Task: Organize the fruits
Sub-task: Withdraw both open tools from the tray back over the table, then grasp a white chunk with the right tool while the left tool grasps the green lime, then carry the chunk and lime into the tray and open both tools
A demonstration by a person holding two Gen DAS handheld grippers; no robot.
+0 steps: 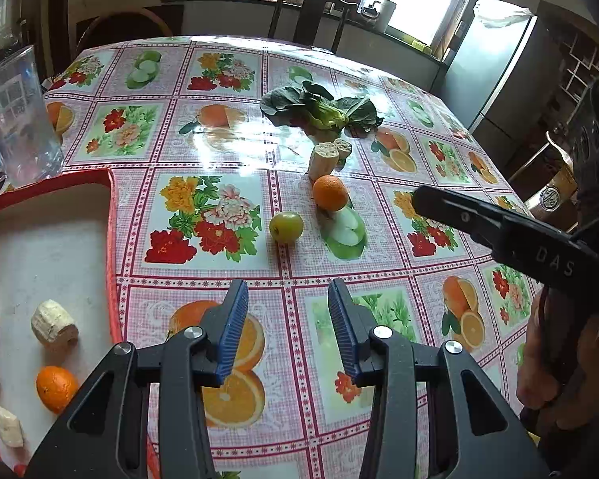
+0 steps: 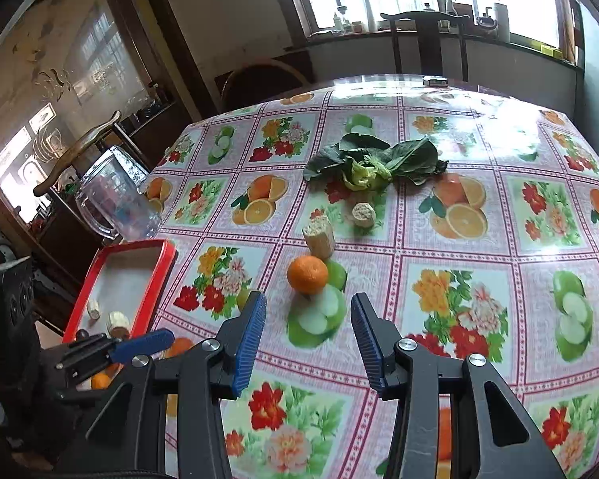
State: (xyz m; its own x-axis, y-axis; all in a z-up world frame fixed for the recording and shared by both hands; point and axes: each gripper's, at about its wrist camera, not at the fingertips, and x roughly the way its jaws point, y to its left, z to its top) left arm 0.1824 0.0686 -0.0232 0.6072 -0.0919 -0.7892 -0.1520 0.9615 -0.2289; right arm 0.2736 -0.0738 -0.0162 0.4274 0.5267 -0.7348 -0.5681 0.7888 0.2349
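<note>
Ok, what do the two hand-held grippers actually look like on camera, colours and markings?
Both look alike: the left hand-held gripper and right hand-held gripper have matte black linkage arms with round silver pivot bolts, and blue ribbed pads on the fingers. Seen from the left wrist view, the right one's black body carries pale "DAS" lettering.

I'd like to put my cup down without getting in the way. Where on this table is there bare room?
The cloth between the red tray and the green fruit is bare, as is the far side beyond the leafy greens. It is crowded mid-table, where the orange touches the cut stalk pieces.
</note>
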